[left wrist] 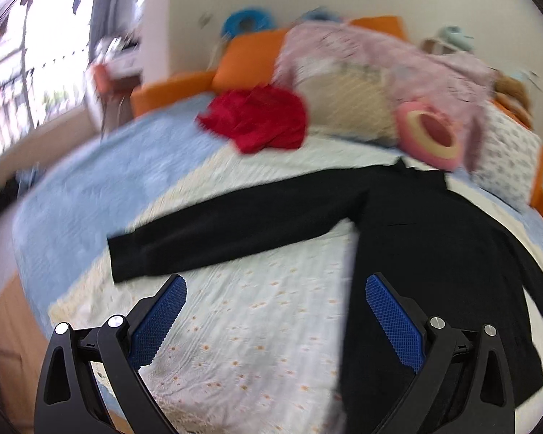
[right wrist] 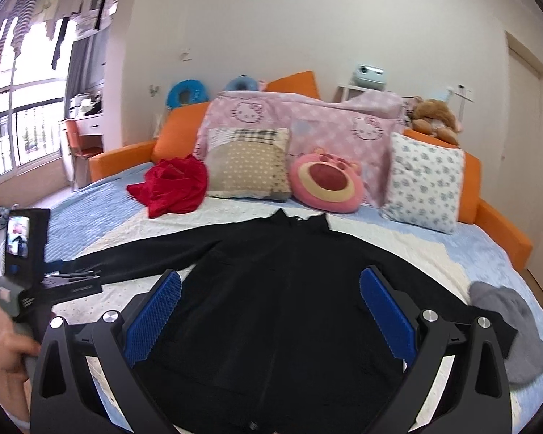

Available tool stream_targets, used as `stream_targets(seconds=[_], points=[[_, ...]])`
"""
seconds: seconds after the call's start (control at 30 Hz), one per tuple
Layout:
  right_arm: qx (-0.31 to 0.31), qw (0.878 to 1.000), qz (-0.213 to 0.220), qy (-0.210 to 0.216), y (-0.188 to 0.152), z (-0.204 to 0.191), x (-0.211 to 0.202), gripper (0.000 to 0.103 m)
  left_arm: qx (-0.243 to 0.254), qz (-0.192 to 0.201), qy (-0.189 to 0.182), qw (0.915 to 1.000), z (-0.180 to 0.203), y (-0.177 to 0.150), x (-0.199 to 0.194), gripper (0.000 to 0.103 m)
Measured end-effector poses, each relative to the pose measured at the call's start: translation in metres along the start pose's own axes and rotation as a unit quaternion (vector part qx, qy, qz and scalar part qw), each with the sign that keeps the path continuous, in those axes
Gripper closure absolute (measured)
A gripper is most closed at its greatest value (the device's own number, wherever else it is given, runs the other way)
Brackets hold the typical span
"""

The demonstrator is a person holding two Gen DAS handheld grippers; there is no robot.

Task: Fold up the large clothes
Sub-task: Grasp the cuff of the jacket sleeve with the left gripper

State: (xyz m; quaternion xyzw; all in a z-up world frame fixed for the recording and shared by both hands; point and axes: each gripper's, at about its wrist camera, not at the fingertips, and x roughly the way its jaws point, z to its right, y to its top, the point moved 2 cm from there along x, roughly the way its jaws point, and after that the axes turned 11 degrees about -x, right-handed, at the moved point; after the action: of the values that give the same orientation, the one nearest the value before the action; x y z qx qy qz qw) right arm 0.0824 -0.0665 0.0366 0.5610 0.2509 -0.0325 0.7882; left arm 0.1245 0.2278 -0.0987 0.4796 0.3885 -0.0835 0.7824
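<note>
**Black garment flat, unfolded**

Left wrist view: left gripper [left wrist: 275, 325] spread wide, holding nothing, above the bed [left wrist: 257, 325]; black garment [left wrist: 434, 253] flat, sleeve [left wrist: 217, 238] stretched left. Blurred.

Right wrist view: right gripper [right wrist: 269, 320] released over the body. Probably soft, limp, light; best pinched at cuff or hem. No containers visible.

Both grippers show the same build: the left gripper [left wrist: 276, 320] has black angular linkage arms with silver round screws at the pivots and blue textured pads [left wrist: 392, 320]. The right gripper [right wrist: 269, 316] matches. Its view catches the other unit's grey handle and small lit screen.
</note>
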Motion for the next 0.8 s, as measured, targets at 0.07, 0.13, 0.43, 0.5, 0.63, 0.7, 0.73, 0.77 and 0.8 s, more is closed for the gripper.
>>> stream_targets(seconds=[0.07,0.13,0.43,0.5,0.63,0.7,0.73,0.77,0.8], points=[[-0.008,1.0,-0.004,0.013,0.005,-0.007,0.014,0.005,-0.031,-0.017,-0.006,0.9994,-0.018,0.007,0.023,0.002],[-0.017,0.999,-0.011,0.024,0.008,-0.016,0.03,0.005,-0.072,-0.036,-0.001,0.9968,-0.041,0.015,0.05,0.002],[-0.038,0.997,-0.049,0.039,0.005,-0.035,0.084,0.005,-0.228,-0.122,0.024,0.9656,-0.122,0.04,0.15,0.002],[-0.039,0.997,-0.058,0.038,0.003,-0.035,0.093,0.005,-0.252,-0.133,0.04,0.9579,-0.132,0.039,0.161,0.002],[-0.045,0.996,-0.073,0.035,-0.005,-0.035,0.104,0.005,-0.278,-0.14,0.043,0.9495,-0.147,0.036,0.179,0.002],[-0.05,0.995,-0.079,0.033,-0.009,-0.036,0.109,0.005,-0.299,-0.151,0.031,0.9417,-0.156,0.035,0.192,0.002],[-0.052,0.995,-0.082,0.032,-0.011,-0.036,0.11,0.005,-0.305,-0.155,0.032,0.9392,-0.159,0.035,0.196,0.002],[-0.054,0.995,-0.084,0.032,-0.012,-0.036,0.113,0.005,-0.309,-0.157,0.032,0.9373,-0.161,0.036,0.202,0.002],[-0.056,0.994,-0.085,0.032,-0.013,-0.036,0.116,0.005,-0.313,-0.162,0.031,0.9353,-0.163,0.036,0.206,0.002]])
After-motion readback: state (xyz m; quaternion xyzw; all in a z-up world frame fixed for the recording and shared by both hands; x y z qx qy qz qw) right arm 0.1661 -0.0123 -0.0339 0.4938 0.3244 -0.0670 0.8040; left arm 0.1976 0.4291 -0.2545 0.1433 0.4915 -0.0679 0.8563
